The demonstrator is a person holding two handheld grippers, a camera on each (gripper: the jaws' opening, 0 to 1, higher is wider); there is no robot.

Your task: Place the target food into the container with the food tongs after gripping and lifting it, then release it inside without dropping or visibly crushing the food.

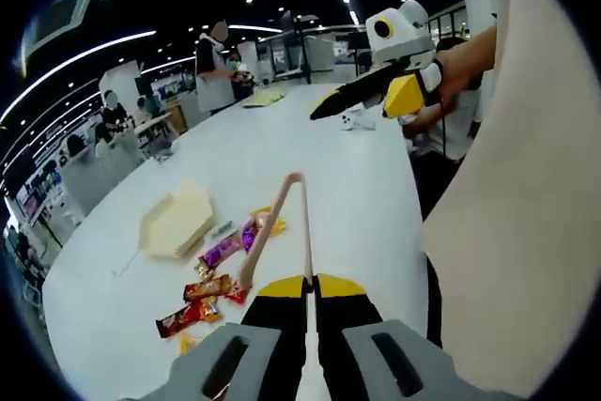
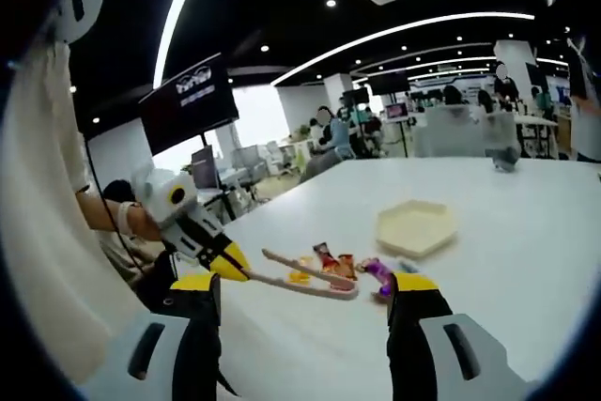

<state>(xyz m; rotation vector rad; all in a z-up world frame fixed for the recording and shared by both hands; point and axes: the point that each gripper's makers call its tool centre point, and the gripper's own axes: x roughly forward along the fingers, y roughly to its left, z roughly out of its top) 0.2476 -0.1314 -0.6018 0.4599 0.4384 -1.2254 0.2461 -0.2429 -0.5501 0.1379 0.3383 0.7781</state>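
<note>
Several wrapped snack bars (image 1: 218,253) lie in a loose cluster on the white table (image 1: 357,194), beside a cream hexagonal container (image 1: 177,223) that holds nothing. My left gripper (image 1: 310,284) is shut on one arm of the pinkish food tongs (image 1: 302,223); the other arm splays down to the left over the bars. The right gripper (image 1: 376,99) hovers far off above the table. In the right gripper view my right gripper (image 2: 305,288) is open with nothing between its jaws. Ahead of it are the left gripper (image 2: 225,262), the tongs (image 2: 310,281), the bars (image 2: 331,262) and the container (image 2: 416,227).
A cream sleeve (image 1: 507,223) fills the right side. People stand and sit at tables (image 1: 218,63) beyond the far end. A small white object (image 1: 357,121) rests far up the table. The table's left edge (image 1: 84,260) runs close to the container.
</note>
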